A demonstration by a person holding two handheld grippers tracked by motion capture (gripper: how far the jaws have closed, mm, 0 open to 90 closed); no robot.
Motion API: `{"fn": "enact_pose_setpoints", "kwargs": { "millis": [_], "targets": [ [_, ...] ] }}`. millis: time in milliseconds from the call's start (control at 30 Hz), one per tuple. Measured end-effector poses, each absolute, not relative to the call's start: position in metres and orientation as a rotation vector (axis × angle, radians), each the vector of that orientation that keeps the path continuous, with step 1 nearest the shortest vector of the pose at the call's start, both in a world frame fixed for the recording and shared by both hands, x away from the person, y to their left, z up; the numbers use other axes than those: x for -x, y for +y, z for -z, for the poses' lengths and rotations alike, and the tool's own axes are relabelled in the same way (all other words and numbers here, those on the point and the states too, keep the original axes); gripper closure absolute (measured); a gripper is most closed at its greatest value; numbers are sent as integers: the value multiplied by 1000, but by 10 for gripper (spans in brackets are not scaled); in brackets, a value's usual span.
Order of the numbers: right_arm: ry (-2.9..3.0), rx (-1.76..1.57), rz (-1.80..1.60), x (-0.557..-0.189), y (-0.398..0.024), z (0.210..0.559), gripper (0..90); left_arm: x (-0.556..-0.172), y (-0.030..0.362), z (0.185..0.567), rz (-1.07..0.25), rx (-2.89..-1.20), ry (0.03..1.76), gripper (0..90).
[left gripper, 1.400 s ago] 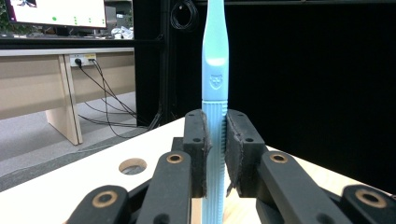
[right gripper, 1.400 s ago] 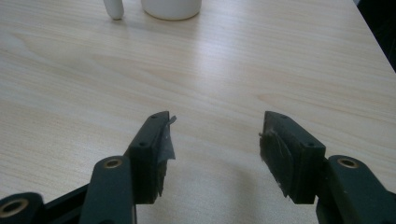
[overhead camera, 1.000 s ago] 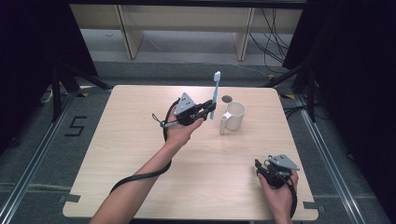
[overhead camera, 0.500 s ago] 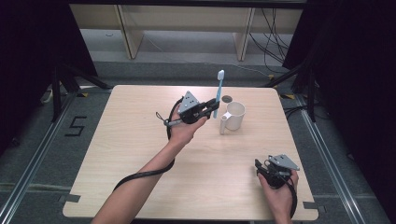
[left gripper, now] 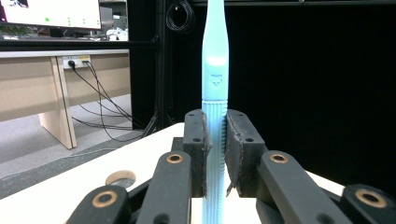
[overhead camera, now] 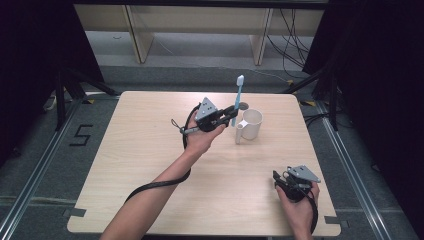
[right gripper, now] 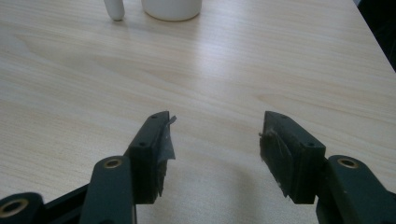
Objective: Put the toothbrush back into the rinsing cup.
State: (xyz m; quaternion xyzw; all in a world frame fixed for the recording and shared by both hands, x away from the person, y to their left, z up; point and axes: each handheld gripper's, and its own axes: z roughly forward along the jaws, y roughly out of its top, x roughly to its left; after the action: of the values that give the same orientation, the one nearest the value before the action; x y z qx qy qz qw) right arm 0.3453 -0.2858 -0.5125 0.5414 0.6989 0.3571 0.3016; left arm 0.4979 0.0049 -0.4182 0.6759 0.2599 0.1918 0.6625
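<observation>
A light blue toothbrush (overhead camera: pixel 238 97) stands upright in the air, head up, held by my left gripper (overhead camera: pixel 231 115) just left of a white mug (overhead camera: pixel 250 124) on the wooden table (overhead camera: pixel 150 150). In the left gripper view both pads press on the ribbed handle of the toothbrush (left gripper: pixel 215 116), and the left gripper (left gripper: pixel 215 154) is shut on it. My right gripper (overhead camera: pixel 281 181) rests low near the table's front right corner. In the right gripper view the right gripper (right gripper: pixel 215 140) stands open over bare wood, with the mug (right gripper: pixel 171 8) and its handle far ahead.
A round cable hole (overhead camera: pixel 243 106) sits in the tabletop behind the mug. Pale shelving (overhead camera: pixel 200 30) stands beyond the far edge, and black curtains flank both sides. The left gripper's cable (overhead camera: pixel 155 184) trails along the forearm.
My left gripper has carried the toothbrush slightly right and up, closer to the mug. The right gripper has stayed where it was.
</observation>
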Motion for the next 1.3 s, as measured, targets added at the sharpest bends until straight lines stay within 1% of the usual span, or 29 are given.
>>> {"fn": "enact_pose_setpoints", "kwargs": {
  "millis": [467,500,567,1033,1200,1300],
  "targets": [
    [1850,-1441,-954,-345,-287,513,436,-508,-7,428,-413,-1520,610,786],
    [1855,-1384,-940,-347,-290,513,436,-509,-8,428,-411,-1517,611,786],
    [1861,-1380,-932,-346,-291,512,436,-510,-9,429,-408,-1516,614,786],
    [1860,-1385,-936,-346,-291,512,436,-514,-17,435,-392,-1516,619,785],
    [1840,-1432,-976,-346,-288,513,436,-515,-17,437,-391,-1515,626,785],
    [1850,-1383,-952,-347,-290,513,436,-516,-18,437,-388,-1516,626,785]
  ]
}}
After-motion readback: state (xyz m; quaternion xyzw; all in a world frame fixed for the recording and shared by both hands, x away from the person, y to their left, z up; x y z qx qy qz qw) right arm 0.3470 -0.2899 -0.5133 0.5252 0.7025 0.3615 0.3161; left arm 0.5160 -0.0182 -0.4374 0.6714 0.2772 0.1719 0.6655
